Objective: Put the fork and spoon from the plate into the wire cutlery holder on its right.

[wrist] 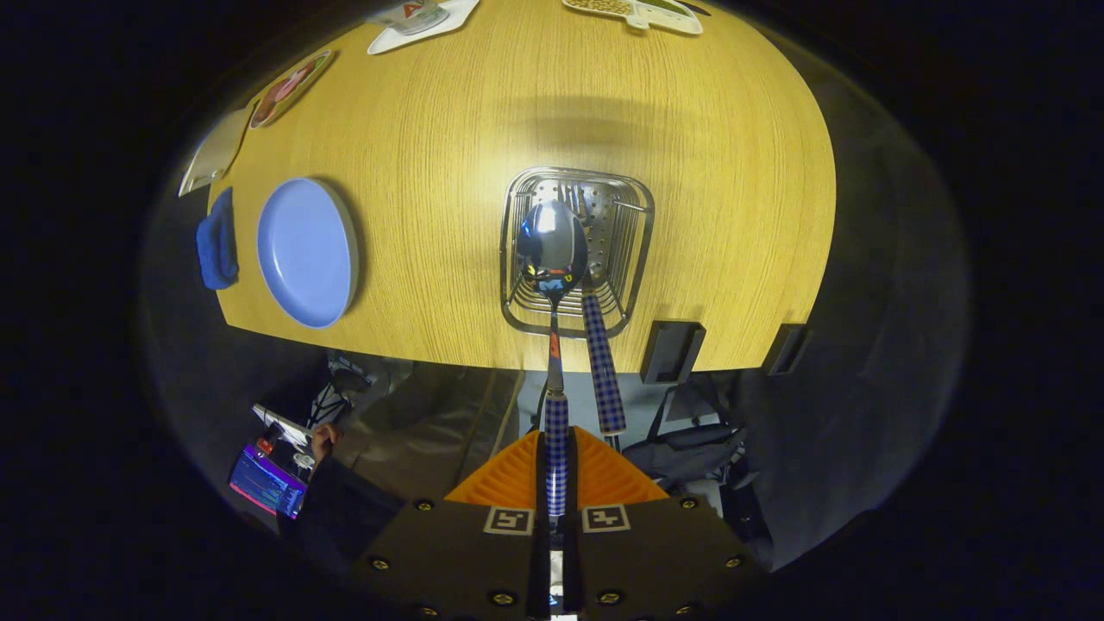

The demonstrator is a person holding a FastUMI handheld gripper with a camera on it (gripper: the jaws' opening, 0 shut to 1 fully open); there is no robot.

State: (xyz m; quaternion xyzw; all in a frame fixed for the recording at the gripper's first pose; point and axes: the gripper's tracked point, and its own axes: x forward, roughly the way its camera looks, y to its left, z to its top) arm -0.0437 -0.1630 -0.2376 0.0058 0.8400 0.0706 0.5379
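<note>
Wooden tabletop (pixel 448 172): viewed from above. Blue plate (pixel 306 252): set near one tabletop edge, bare. Wire cutlery holder (pixel 576 250): placed well apart from the plate; checked-handled fork (pixel 601 362) stood inside. Gripper (pixel 556 483): closed tight on the spoon (pixel 552 250) handle, bowl held over the holder's mouth.

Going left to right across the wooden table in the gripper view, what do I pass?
Blue cloth → blue plate → spoon clamped between the fingers, its bowl over the wire cutlery holder → second checked handle leaning out of that holder.
</note>
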